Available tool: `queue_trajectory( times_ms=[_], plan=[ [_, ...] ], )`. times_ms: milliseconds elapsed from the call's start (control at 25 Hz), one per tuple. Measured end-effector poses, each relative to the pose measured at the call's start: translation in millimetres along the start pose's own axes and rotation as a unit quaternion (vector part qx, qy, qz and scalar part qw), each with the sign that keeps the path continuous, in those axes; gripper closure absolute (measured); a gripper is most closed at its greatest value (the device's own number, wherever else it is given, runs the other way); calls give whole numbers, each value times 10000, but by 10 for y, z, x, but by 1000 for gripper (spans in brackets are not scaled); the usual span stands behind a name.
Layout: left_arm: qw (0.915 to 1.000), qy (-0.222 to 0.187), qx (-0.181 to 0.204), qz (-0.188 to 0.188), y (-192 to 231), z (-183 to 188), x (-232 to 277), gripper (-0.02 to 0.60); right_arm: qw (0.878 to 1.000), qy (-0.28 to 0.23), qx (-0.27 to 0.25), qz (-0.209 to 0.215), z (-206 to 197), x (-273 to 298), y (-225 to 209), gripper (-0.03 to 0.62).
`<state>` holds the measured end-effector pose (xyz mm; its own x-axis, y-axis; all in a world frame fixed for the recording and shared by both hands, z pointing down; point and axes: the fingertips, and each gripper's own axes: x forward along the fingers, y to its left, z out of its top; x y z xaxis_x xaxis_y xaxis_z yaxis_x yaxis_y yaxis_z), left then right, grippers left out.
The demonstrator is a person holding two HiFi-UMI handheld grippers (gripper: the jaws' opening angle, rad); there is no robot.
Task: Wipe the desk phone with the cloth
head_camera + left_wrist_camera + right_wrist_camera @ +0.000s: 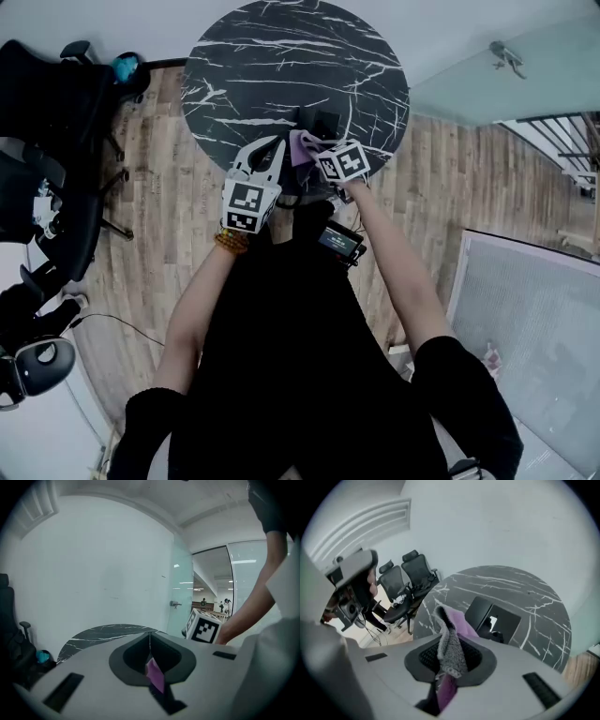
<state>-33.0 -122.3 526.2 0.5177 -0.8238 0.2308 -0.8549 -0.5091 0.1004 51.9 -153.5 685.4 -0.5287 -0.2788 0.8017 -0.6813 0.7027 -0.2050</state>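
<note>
The desk phone (pixel 324 122) is set at the counter's (pixel 262 66) near edge, the cloth (pixel 302 147) is held just before it, and chairs (pixel 47 187) are placed to the left.

The round marble table (pixel 281 66) lay open beyond and left of the desk phone (pixel 493 617), which blocked its near edge. Office chairs (pixel 47 197) crowded the wooden floor (pixel 441 178) at left; at right it stood free.

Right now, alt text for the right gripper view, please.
The right tongs are shut on a purple and grey cloth, above a round black marble table. A black desk phone sits on the table just beyond the cloth. Black office chairs stand at the left.
</note>
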Motion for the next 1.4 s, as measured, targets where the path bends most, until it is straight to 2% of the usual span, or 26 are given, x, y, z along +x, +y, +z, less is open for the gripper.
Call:
queue_trajectory(
  times_ms=[120, 360, 640, 760, 920, 1400],
  plan=[
    [10000, 22, -51, 23, 16, -12, 22, 563, 9992, -330, 88, -228, 276, -175, -292, 534],
    [10000, 75, -2, 8, 11, -7, 55, 563, 9958, -492, -278, -714, 703, -339, -657, 534],
    [9998, 162, -19, 62, 23, -36, 65, 563, 9907, -98, -762, -1119, 685, -181, -866, 534],
    [9998, 202, -17, 54, 9, -51, 88, 563, 9911, -4, -669, -1152, 642, -89, -903, 534],
    [9997, 233, 11, 24, -24, -64, 114, 563, 9901, 237, -838, -1098, 612, -21, -861, 534],
    [9994, 306, -78, 112, 80, -117, 135, 563, 9914, 369, -791, -978, 567, 81, -848, 534]
  ],
)
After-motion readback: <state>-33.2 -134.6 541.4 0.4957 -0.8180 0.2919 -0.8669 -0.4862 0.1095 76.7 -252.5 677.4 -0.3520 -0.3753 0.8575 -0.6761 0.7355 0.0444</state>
